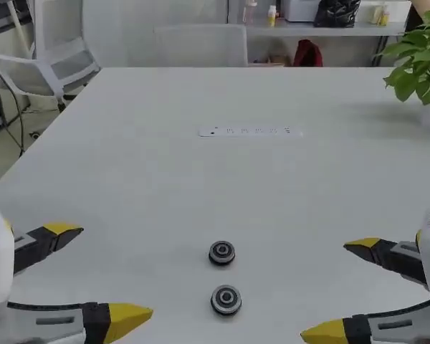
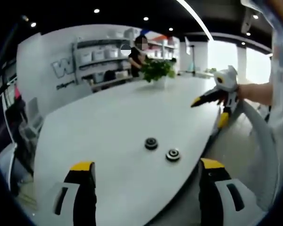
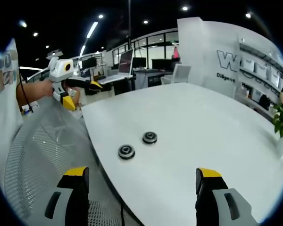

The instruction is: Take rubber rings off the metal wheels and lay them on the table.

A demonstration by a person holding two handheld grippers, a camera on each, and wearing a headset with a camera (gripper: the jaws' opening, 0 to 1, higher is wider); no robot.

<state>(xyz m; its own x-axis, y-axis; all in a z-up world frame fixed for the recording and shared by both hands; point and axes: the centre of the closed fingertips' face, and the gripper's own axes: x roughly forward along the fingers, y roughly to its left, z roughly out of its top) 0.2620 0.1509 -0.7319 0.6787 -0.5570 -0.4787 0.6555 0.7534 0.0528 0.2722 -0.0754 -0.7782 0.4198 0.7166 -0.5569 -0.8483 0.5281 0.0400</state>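
On the big white table (image 1: 287, 179), down by the front edge: the left gripper (image 1: 111, 271) and the right gripper (image 1: 326, 289), both wide open, holding nothing. Between them, a far metal wheel (image 1: 222, 252) and a near metal wheel (image 1: 226, 299), lying flat, close but not touching. Black rubber rings (image 1: 213, 301) on both. Looks like the very start. Next, probably: reach in, hold one wheel down, pinch its ring and peel.

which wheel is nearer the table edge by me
The front wheel, lowest in the head view. The back wheel lies just beyond it, toward the power strip.
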